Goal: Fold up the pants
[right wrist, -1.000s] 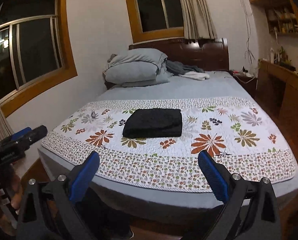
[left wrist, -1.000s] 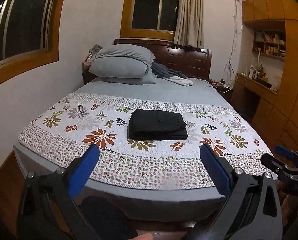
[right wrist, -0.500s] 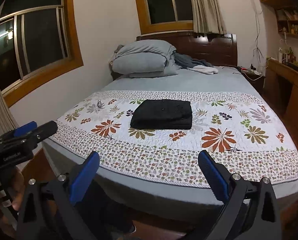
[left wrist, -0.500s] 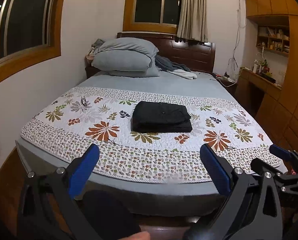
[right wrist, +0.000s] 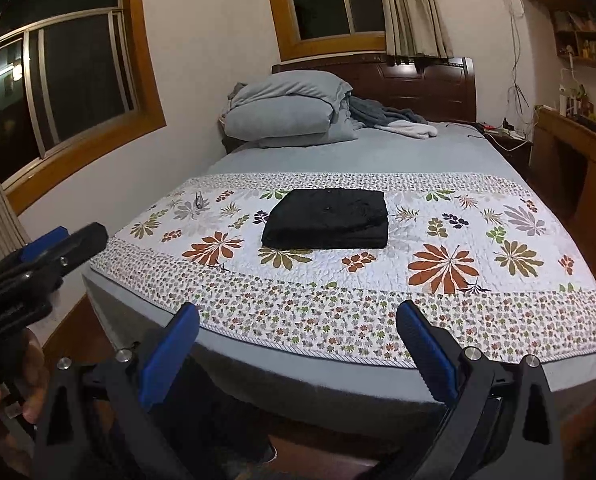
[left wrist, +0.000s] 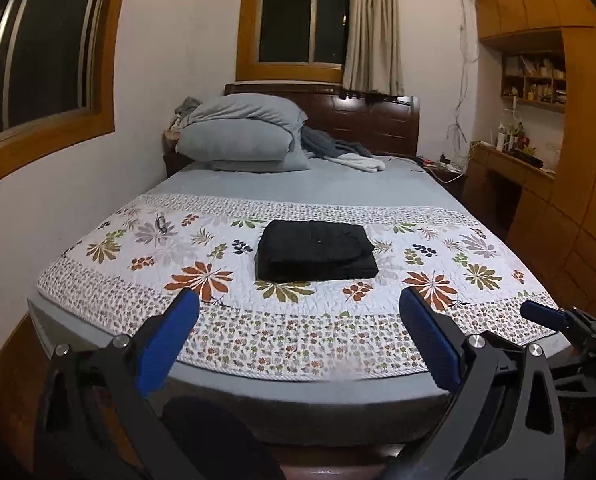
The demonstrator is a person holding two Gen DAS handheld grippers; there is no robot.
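Note:
The black pants (left wrist: 316, 250) lie folded in a neat rectangle on the floral quilt (left wrist: 201, 280) in the middle of the bed; they also show in the right wrist view (right wrist: 328, 218). My left gripper (left wrist: 298, 312) is open and empty, held back off the foot of the bed, well short of the pants. My right gripper (right wrist: 298, 316) is open and empty too, also off the foot of the bed. The right gripper shows at the right edge of the left wrist view (left wrist: 570, 324); the left gripper shows at the left edge of the right wrist view (right wrist: 41, 264).
Grey pillows (left wrist: 237, 136) and loose clothes (left wrist: 346, 154) lie at the headboard end. A wooden desk and cabinets (left wrist: 538, 184) stand along the right wall. Windows are on the left and far walls. The bed's foot edge (left wrist: 298, 392) is just in front of both grippers.
Both grippers have drawn back and away from the bed and tilted, so more of the room shows. The pants have not moved. Both grippers stay open.

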